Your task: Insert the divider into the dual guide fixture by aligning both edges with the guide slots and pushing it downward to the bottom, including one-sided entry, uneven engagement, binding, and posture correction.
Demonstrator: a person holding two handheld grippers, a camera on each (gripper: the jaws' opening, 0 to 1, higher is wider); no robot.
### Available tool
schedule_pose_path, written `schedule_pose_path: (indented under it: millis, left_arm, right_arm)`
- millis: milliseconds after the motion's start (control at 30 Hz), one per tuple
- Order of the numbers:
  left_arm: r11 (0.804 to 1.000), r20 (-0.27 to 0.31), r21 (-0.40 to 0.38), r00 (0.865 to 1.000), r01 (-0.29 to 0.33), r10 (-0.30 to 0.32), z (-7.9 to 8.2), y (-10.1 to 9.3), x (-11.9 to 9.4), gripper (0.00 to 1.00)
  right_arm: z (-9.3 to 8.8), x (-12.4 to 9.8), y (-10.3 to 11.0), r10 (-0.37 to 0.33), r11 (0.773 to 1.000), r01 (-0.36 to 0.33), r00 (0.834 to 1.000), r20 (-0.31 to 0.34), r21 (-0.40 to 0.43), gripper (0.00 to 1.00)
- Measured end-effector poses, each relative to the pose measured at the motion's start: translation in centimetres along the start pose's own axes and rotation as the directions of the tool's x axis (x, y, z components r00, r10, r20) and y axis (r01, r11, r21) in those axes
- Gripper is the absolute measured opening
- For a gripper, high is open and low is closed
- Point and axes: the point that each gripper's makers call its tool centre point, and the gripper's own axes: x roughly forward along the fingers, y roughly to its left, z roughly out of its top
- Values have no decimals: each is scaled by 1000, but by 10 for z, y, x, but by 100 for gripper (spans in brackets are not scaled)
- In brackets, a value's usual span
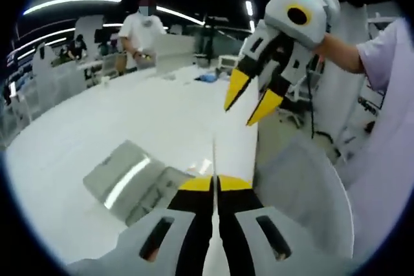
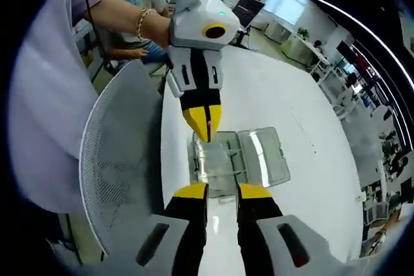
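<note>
Divider [image 1: 213, 153], a thin clear sheet seen edge-on, is held above the white table [image 1: 97, 127], near its edge. A mesh chair back [image 2: 116, 159] stands beside that edge. The clear guide fixture [image 2: 239, 159] lies on open tabletop below. The left gripper [image 1: 215, 182] has its jaws pinched on the divider; the right gripper [image 1: 249, 105] hovers apart, jaws spread and empty.

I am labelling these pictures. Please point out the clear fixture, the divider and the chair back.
fixture [image 2: 239, 159]: right gripper view, middle of its clear body on the table.
divider [image 1: 214, 153]: left gripper view, its thin edge above the shut jaws.
chair back [image 2: 116, 153]: right gripper view, the mesh surface.
</note>
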Motion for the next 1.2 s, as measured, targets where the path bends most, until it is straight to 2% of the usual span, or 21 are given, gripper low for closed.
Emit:
schedule_pose_path:
  millis: [167,300,600,1200]
  left_arm:
    - [998,-5,48,1000,27,-27,3,-9,2,0]
    - [992,-36,111,998,51,-48,2,-18,4,0]
    - [981,-68,180,995,78,-67,2,-25,9,0]
    - [971,-99,216,992,100,-80,-5,-28,11,0]
  right_arm:
    - [10,8,2,23,999,-23,1000,-7,-48,11]
    - [16,12,9,51,996,-51,999,-8,-66,9]
    - [16,19,23,110,989,-113,993,-39,-99,5]
    - [15,31,33,154,980,-160,986,-56,-118,0]
